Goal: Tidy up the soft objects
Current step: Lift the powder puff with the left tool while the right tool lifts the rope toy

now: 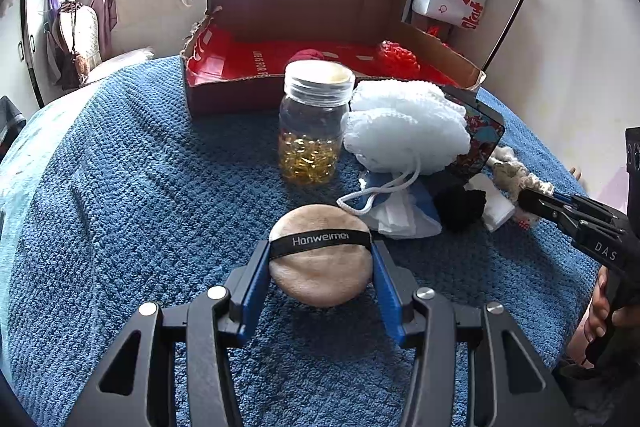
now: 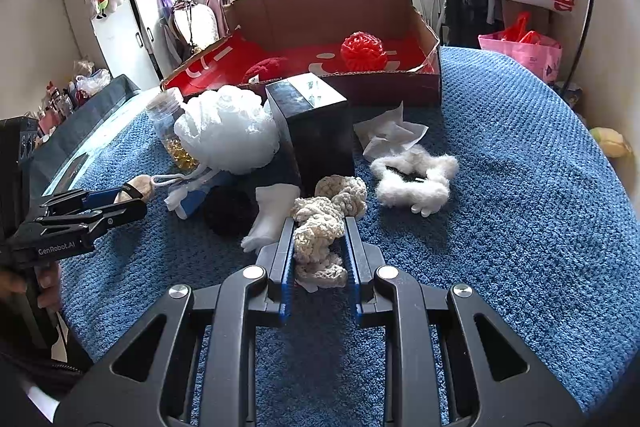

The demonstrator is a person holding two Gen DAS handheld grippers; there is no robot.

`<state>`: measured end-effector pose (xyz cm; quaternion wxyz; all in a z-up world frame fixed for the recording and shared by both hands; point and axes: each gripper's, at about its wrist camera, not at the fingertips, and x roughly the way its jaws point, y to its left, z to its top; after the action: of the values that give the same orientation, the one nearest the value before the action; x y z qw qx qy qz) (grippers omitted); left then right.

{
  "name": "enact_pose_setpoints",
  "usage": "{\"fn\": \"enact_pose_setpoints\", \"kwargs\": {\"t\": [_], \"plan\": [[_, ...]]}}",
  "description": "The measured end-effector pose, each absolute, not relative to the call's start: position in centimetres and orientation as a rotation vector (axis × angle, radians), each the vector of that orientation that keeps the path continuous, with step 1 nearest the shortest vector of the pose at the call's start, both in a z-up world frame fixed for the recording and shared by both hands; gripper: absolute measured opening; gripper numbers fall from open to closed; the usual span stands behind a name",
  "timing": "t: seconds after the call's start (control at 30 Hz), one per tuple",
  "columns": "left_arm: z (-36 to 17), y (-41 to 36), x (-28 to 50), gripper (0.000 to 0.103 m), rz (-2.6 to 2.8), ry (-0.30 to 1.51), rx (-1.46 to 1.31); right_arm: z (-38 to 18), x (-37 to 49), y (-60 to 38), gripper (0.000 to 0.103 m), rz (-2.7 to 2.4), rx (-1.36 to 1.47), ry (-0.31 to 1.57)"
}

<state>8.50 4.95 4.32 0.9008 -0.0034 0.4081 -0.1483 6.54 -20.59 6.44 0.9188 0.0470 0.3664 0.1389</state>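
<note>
Across the whole scene a blue knitted blanket (image 1: 140,187) is spread out, and everything else is laid on top of it. At the far end a cardboard box (image 1: 304,7) with a red lining is parked, with a red mesh ball (image 2: 363,51) and a darker red fuzzy ball (image 2: 266,67) seen inside it. Just in front of the box, a black box (image 2: 316,143) is stood upright, and a white mesh bath pouf (image 1: 404,131) is leaned against its left side. Left of the pouf, a clear jar (image 1: 314,127) of golden capsules is stood with its lid on.

Nearer in, a jumble of smaller stuff is piled up — a black fuzzy ball (image 2: 230,211), some white tissue (image 2: 386,135) to the right of the black box, and a fluffy white scrunchie (image 2: 414,179) lying apart on the right.

The left gripper (image 1: 320,259) is clamped on a beige powder puff (image 1: 320,259) with a black strap, held by its edges near the front of the blanket. The right gripper (image 2: 318,243) is squeezed together on a cream crocheted piece (image 2: 320,231), which is bunched between the fingers, its far end touching the foot of the black box. Whether either item is lifted off the blanket can't be told.
</note>
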Motion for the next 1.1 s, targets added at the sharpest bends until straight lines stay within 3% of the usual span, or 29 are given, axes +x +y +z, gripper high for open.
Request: {"fn": "enact_pose_setpoints", "kwargs": {"t": [1.1], "plan": [[7.0, 9.1, 16.9, 0.051, -0.218, 0.816, -0.014, 9.3, 13.9, -24.7, 0.020, 0.181, 0.083, 0.735]]}}
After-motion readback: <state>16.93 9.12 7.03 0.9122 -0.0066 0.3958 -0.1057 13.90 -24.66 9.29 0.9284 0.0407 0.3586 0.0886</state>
